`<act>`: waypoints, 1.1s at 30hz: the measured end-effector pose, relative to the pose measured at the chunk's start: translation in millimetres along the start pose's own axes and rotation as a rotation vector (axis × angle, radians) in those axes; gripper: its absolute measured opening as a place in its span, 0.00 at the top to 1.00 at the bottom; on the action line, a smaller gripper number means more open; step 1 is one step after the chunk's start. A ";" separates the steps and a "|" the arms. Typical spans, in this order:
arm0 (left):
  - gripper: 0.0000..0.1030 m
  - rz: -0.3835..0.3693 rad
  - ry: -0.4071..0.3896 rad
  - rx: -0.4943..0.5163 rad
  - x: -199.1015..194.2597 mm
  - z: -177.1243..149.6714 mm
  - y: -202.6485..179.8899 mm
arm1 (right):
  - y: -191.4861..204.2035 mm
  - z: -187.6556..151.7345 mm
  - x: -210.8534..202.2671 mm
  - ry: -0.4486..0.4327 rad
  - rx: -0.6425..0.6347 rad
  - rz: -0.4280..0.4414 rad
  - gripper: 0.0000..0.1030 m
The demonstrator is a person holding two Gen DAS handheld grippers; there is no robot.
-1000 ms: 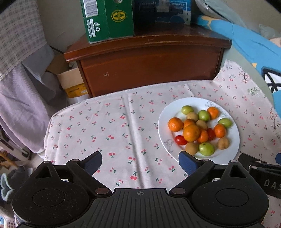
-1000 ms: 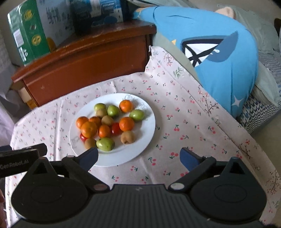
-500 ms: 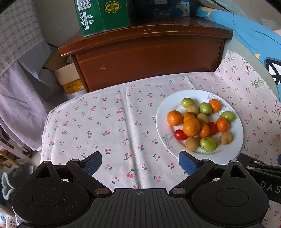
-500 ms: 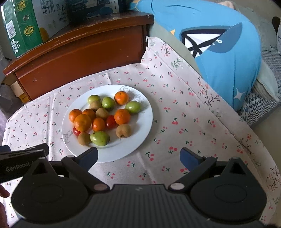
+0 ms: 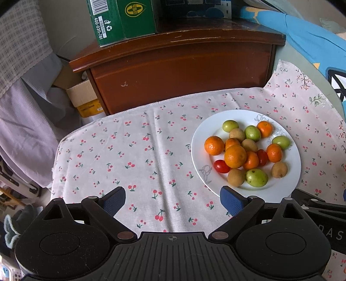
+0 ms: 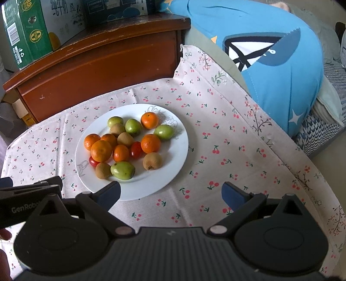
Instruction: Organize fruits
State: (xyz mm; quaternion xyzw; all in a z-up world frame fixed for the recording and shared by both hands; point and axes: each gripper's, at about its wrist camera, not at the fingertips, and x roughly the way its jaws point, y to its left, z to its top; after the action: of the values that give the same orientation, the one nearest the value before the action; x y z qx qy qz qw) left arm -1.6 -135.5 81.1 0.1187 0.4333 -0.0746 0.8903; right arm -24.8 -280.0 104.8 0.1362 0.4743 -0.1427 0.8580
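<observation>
A white plate (image 5: 289,179) on the cherry-print cloth holds several mixed fruits: oranges (image 5: 235,156), green fruits (image 5: 257,177), brown fruits (image 5: 236,183) and red tomatoes (image 5: 221,166). The plate also shows in the right wrist view (image 6: 170,170), with oranges (image 6: 101,150) and a green fruit (image 6: 122,170). My left gripper (image 5: 173,200) is open and empty, hovering over the cloth left of the plate. My right gripper (image 6: 170,193) is open and empty, above the plate's near edge.
A brown wooden cabinet (image 5: 183,71) stands behind the table with a green carton (image 5: 123,19) on top. A blue cushion (image 6: 281,54) lies at the right. Cardboard boxes (image 5: 84,97) and hanging cloth (image 5: 21,108) are at the left. The cherry-print cloth (image 5: 140,155) covers the table.
Both grippers have moved closer to the table and plate; the fruits appear larger and nearer. Both stay open and empty. The fruits have not moved.
</observation>
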 end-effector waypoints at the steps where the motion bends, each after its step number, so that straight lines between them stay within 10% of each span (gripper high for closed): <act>1: 0.07 0.001 0.000 0.001 0.2 0.1 -0.4 | -0.1 0.1 0.6 -0.001 0.000 -0.001 0.03; 33: 0.07 0.040 0.036 0.033 13.9 0.6 -7.6 | 4.6 1.7 9.5 -0.003 -0.004 -0.045 0.04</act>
State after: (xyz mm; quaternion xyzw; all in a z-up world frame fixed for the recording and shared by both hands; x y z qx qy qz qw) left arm 5.6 -143.5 69.4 0.1433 0.4454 -0.0616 0.8816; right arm -17.0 -277.5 98.1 0.1234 0.4761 -0.1614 0.8556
